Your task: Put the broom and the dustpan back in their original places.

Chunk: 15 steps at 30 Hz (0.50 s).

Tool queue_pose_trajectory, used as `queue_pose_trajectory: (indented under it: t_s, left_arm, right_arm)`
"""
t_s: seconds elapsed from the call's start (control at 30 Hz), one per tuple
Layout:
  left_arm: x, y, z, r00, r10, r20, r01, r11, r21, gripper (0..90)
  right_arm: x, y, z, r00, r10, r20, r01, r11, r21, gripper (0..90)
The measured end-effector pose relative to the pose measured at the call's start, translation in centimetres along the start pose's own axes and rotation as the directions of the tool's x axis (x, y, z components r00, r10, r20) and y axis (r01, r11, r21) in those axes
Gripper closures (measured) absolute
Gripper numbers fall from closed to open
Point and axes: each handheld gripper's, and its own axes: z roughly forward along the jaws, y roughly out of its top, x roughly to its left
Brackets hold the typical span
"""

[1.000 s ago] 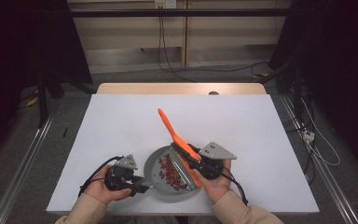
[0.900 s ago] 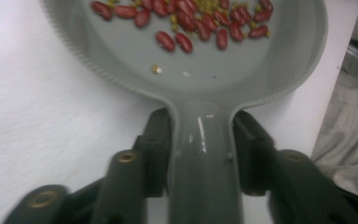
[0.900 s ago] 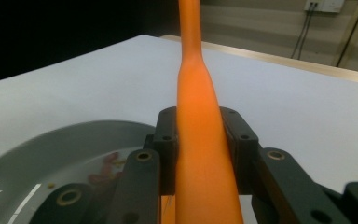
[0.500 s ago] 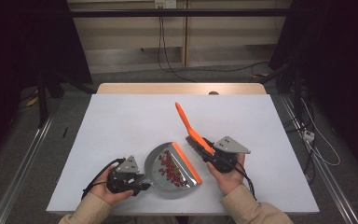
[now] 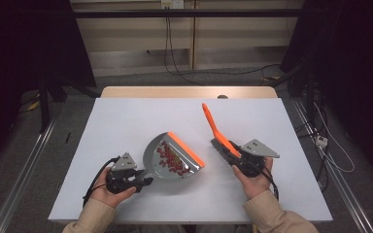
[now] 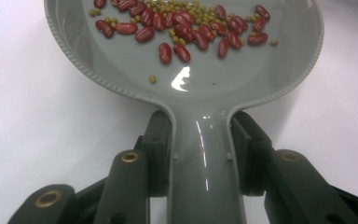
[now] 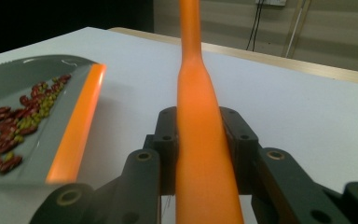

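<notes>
A grey dustpan [image 5: 151,153] with an orange lip lies on the white table, holding red and green beans [image 5: 172,159]. My left gripper [image 5: 144,181] is shut on its handle [image 6: 200,158], and its jaws have just been closing on it. In the left gripper view the pads press both sides of the handle, below the pan [image 6: 205,84] and its beans [image 6: 186,25]. My right gripper [image 5: 234,158] is shut on an orange brush [image 5: 212,124] that points up and away, a little right of the pan. The right gripper view has the brush handle [image 7: 198,93] clamped between the jaws, with the pan [image 7: 9,70] at left.
The white table [image 5: 126,121] has a wooden far edge [image 5: 184,91] with a small dark object [image 5: 222,96] on it. Cables [image 5: 175,63] run over the floor behind. Metal rails [image 5: 24,165] flank the table on both sides.
My right gripper has carried the brush to the right, off the dustpan and away from it. The left hand and the pan have stayed nearly in place.
</notes>
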Motion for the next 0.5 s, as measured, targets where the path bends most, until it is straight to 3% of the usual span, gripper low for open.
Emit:
queue_pose_trajectory:
  t_s: [0.1, 0.3, 0.43, 0.5]
  left_arm:
    - [0.6, 0.0, -0.3, 0.9991, -0.027, -0.033, 0.026, 0.9995, -0.019, 63.0]
    - [1.5, -0.1, -0.7, 0.9915, -0.085, -0.098, 0.082, 0.9958, -0.043, 63.0]
    - [2.2, -0.3, -0.8, 0.9812, -0.129, -0.143, 0.122, 0.9910, -0.054, 63.0]
    - [2.5, -0.4, -0.9, 0.9731, -0.155, -0.171, 0.147, 0.9874, -0.059, 63.0]
  right_arm:
    - [-0.6, 0.0, -0.3, 0.9999, 0.013, 0.009, -0.013, 1.000, -0.002, 71.2]
    - [-1.5, -0.2, -0.7, 0.9993, 0.023, 0.029, -0.023, 1.000, 0.002, 71.2]
    - [-2.0, -0.4, -0.9, 0.9987, 0.024, 0.044, -0.025, 1.000, 0.008, 71.2]
    - [-2.2, -0.5, -1.0, 0.9985, 0.026, 0.048, -0.027, 1.000, 0.015, 71.2]
